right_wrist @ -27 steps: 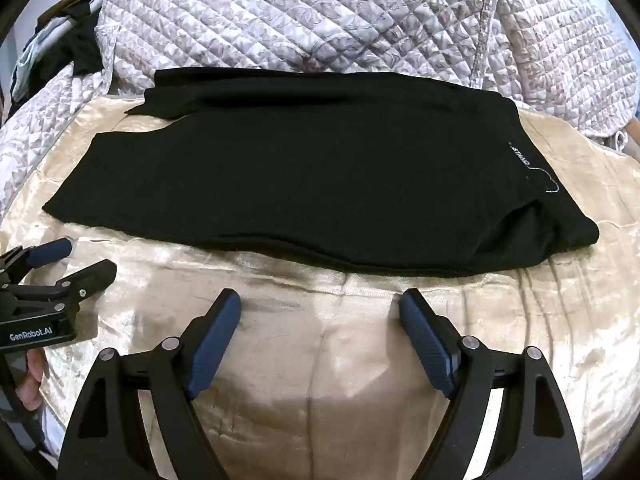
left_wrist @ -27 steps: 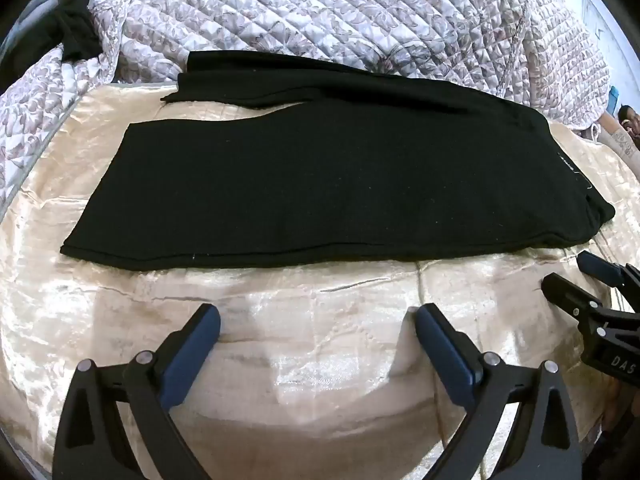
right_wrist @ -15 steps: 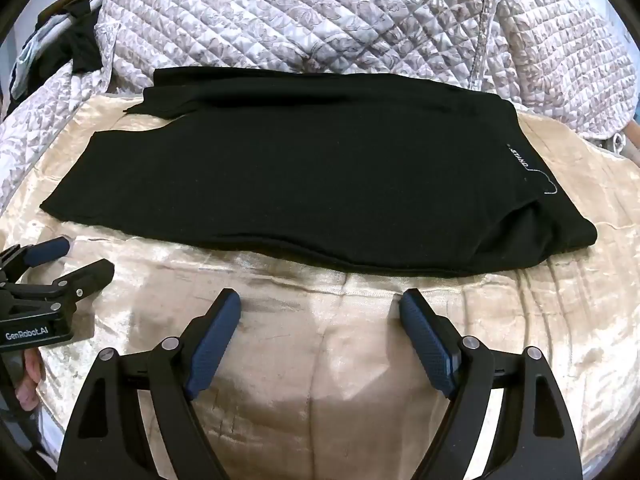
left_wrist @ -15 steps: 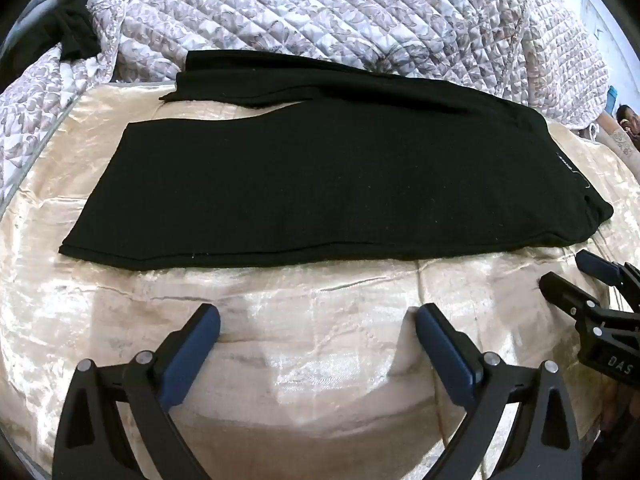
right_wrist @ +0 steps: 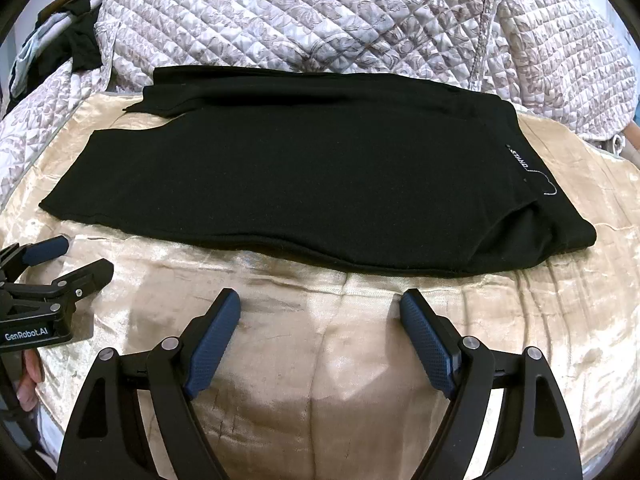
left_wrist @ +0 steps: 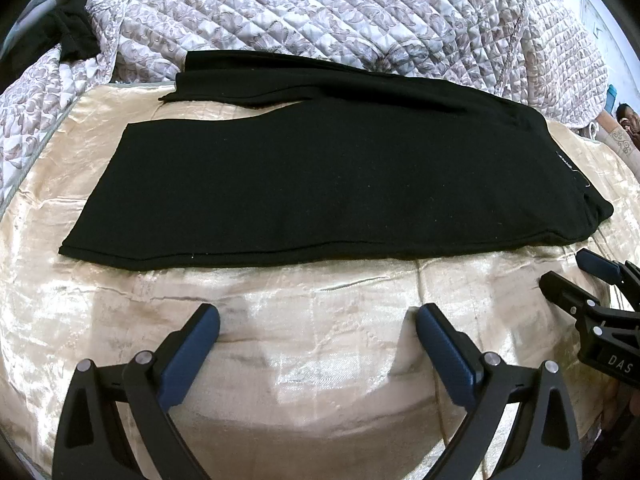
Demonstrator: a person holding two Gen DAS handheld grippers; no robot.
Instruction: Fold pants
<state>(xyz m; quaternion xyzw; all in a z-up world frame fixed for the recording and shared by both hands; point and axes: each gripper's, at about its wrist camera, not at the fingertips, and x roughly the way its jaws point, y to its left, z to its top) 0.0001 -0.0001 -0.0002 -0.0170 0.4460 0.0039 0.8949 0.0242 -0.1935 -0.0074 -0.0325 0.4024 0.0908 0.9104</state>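
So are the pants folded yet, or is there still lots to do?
Partly. The black pants lie flat on the gold sheet, one leg roughly laid over the other, its hem peeking out behind. Nothing is in hand: the left gripper and right gripper are open, short of the cloth. Folding them shorter is left.

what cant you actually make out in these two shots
- White lettering on the pants: too small to read in either view.
- Far pant leg: partly covered by the near one.
- Dark clothing at top left: cut off by the fisheye edge.
- Person at right: cut off by the edge.
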